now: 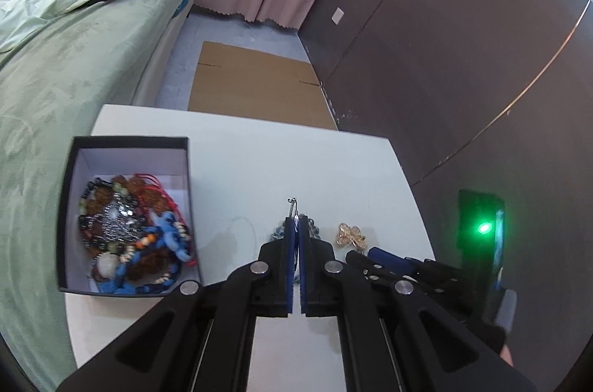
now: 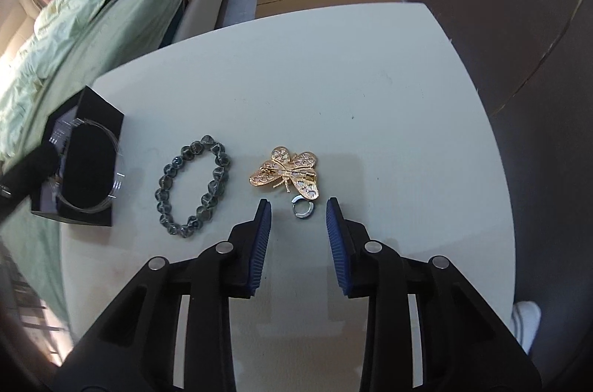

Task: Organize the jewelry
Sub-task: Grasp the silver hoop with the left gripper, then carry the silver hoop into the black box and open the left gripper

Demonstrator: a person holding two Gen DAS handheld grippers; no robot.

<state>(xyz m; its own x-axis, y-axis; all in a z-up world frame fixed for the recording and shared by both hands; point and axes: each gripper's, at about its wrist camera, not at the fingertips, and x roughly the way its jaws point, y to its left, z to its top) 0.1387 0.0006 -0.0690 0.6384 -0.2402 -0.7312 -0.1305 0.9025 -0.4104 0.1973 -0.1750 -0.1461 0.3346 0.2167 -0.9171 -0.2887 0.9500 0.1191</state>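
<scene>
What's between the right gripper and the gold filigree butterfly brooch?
A small silver hoop, by the gold butterfly brooch's near edge; right wrist view.

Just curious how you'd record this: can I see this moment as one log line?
left gripper: shut on necklace | right gripper: open by ring | bracelet, brooch: on table | box: holds jewelry

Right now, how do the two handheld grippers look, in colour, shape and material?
Both the left gripper and right gripper look alike: matte black, angular linkage arms with triangular cut-outs, joined by round silver pivot pins. Each finger carries a flat blue pad with fine ribbing. No cables or sleeves show.
</scene>
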